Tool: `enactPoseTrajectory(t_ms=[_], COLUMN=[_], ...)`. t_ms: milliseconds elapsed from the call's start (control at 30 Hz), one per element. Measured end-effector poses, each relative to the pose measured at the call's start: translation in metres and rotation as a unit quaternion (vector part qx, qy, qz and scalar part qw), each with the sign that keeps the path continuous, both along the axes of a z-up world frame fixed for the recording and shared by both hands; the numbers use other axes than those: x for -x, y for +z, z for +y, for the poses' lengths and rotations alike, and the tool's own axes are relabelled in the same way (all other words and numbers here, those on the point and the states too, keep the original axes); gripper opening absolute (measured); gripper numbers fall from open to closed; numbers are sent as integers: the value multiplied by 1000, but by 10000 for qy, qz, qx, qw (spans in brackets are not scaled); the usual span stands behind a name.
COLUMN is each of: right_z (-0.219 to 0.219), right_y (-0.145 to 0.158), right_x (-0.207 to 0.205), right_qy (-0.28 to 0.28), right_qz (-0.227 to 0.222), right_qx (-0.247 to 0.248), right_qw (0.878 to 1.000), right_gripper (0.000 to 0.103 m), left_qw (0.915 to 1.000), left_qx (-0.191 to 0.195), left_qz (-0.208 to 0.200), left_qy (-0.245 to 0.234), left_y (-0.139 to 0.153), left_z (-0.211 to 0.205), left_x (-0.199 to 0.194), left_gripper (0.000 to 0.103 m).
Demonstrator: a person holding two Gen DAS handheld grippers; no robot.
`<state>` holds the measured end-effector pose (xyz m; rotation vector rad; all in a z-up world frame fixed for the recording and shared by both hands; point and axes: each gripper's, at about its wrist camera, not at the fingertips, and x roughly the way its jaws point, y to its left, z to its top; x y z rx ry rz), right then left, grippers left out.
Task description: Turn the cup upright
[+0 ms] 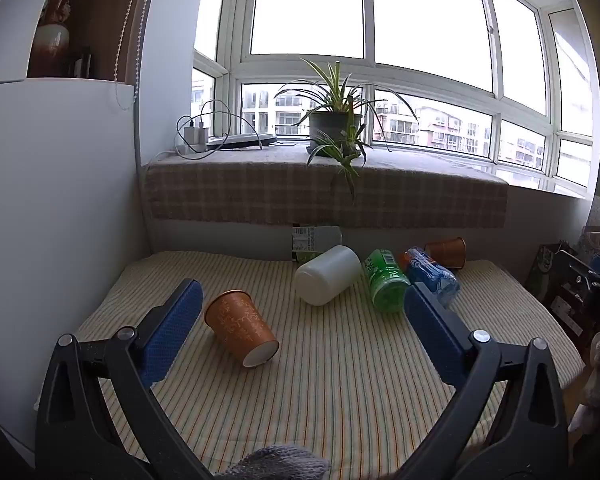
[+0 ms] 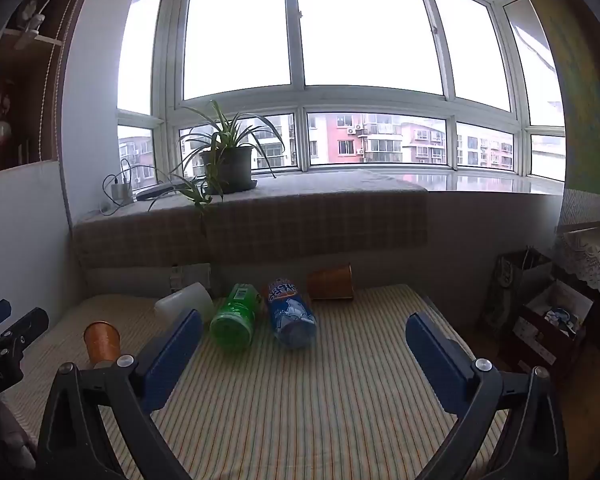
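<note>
Two orange cups (image 1: 242,328) (image 1: 446,253), two bottles (image 1: 386,280) (image 1: 432,274), all toppled.

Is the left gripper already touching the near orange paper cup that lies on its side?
Apart. In the left wrist view the left gripper is open, and striped cloth shows between the orange paper cup and each blue pad.
</note>
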<state>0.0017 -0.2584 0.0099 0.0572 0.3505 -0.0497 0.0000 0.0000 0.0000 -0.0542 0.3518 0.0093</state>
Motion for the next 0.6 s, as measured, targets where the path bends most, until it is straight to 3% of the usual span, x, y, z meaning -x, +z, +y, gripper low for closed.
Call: enactPoseTrajectory(t_ms=[600], right_z=[-2], right_y=[-1], right_x=[1], right_qy=[30], right_qz=[88], right_qx=[-135], right_qw=[9999], right_gripper=[103], left_qw=[10000], left_qx=[-41], left_qz=[-14], left_qy=[36], left_y=[1], left_z=[3], left_x=[3], left_gripper=[102])
